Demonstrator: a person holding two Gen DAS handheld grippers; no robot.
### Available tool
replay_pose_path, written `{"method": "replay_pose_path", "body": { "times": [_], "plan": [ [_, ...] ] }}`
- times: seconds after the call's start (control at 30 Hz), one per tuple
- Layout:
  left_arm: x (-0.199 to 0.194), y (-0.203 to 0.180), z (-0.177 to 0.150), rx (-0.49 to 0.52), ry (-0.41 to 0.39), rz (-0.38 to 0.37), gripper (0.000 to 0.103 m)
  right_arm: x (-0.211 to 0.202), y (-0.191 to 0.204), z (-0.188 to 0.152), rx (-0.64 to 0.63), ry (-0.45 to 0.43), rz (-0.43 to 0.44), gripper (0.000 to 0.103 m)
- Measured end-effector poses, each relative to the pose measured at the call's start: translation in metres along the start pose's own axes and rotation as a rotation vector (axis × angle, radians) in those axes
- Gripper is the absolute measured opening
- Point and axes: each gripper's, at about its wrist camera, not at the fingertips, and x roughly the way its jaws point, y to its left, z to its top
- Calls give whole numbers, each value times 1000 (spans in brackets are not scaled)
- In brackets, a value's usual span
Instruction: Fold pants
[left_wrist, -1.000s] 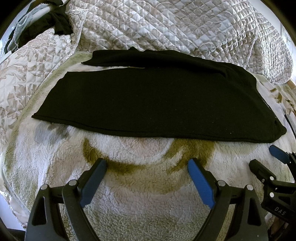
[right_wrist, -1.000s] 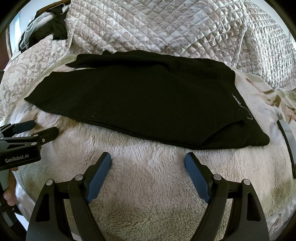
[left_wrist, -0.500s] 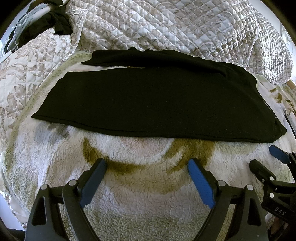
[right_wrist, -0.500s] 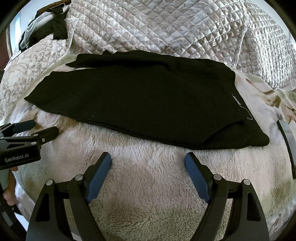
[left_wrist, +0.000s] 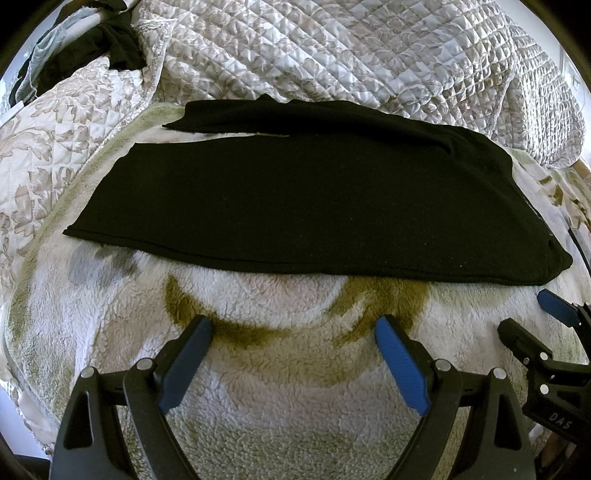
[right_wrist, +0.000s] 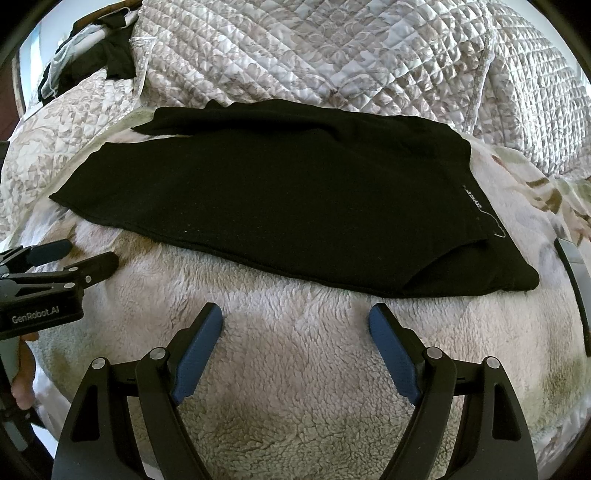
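Note:
Black pants (left_wrist: 303, 199) lie flat on a fluffy white blanket (left_wrist: 295, 387), legs pointing left, waistband at the right with white lettering (right_wrist: 474, 197). One leg lies over the other, the far leg's hem (left_wrist: 207, 118) peeking out behind. My left gripper (left_wrist: 291, 325) is open and empty, hovering over the blanket short of the pants' near edge. My right gripper (right_wrist: 295, 314) is open and empty too, near the waist end. Each gripper shows in the other's view: the right one (left_wrist: 532, 314), the left one (right_wrist: 85, 254).
A quilted floral bedspread (left_wrist: 332, 55) is bunched up behind the pants. Dark clothes (left_wrist: 110, 48) lie at the far left corner. A dark flat object (right_wrist: 574, 273) lies on the blanket right of the waistband.

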Motion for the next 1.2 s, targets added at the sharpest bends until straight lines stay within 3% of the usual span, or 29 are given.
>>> {"method": "replay_pose_path", "body": {
  "times": [1.2],
  "plan": [
    [-4, 0, -2, 10, -30, -3, 93, -18, -16, -7, 91, -72, 17, 81]
  ]
}}
